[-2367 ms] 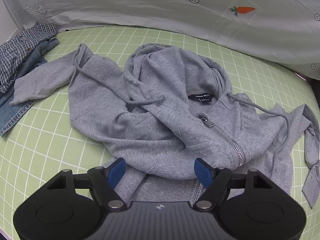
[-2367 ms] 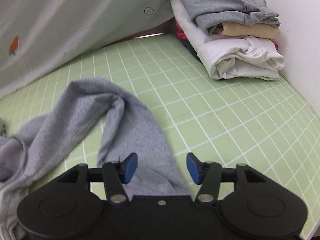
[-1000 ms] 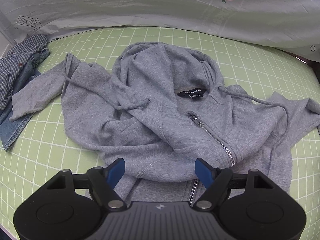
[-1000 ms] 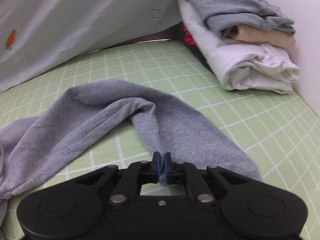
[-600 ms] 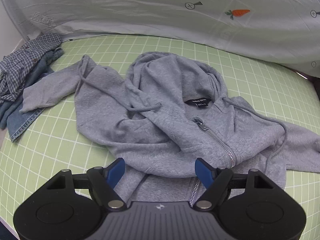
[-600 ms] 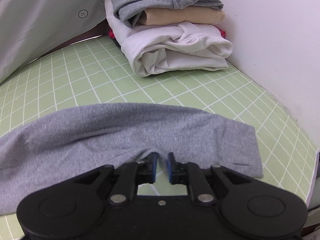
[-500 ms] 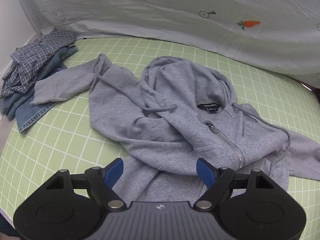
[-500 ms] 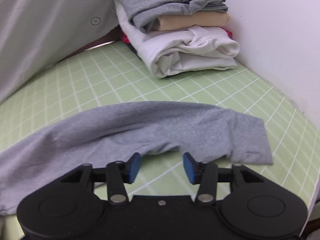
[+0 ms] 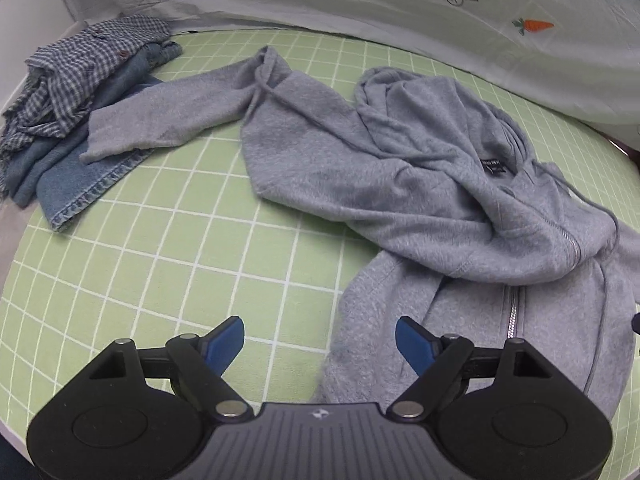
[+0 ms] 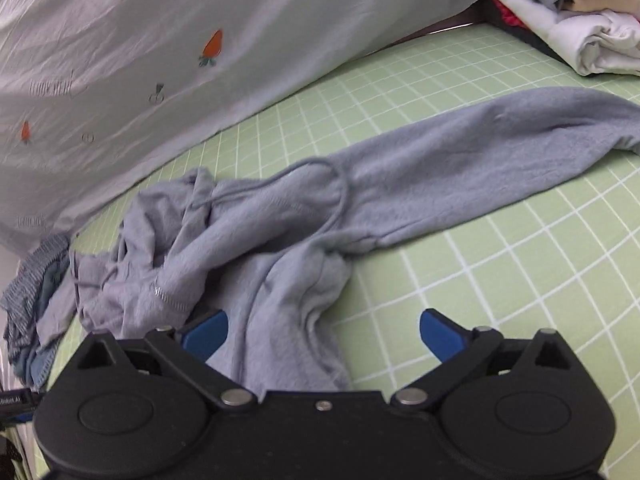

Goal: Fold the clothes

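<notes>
Grey zip hoodie (image 9: 420, 184) lies crumpled on the green grid mat (image 9: 180, 248), filling the centre and right of the left wrist view. Hood bunched at upper right of the garment, dark neck label (image 9: 493, 167) showing inside it. Zipper (image 9: 512, 312) runs down toward the lower right of the frame, front panels part folded over each other. One sleeve (image 9: 160, 116) stretches toward upper left, its cuff resting on the edge of a denim garment (image 9: 76, 192). A blue-and-white checked shirt (image 9: 80, 68) sits heaped on that denim at the far left edge.

Right wrist view: the other sleeve (image 10: 480, 160) lies straightened across the mat toward the right edge of the frame, cuff end cut off by the frame. A drawstring (image 10: 332, 188) loops over the shoulder area. Hoodie body is rumpled at centre left.

Left gripper (image 9: 319, 338): blue pads spread wide, holding nothing, hovering at the bottom of the frame over bare mat and the hoodie's lower hem.

Right gripper (image 10: 323, 334): pads also spread wide, empty, with hoodie fabric lying below and between them.

Stack of folded clothes (image 10: 580, 12) at upper right of the right wrist view, white piece at the bottom, grey on top. A pale sheet with carrot prints (image 10: 160, 40) drapes along the back of both views.
</notes>
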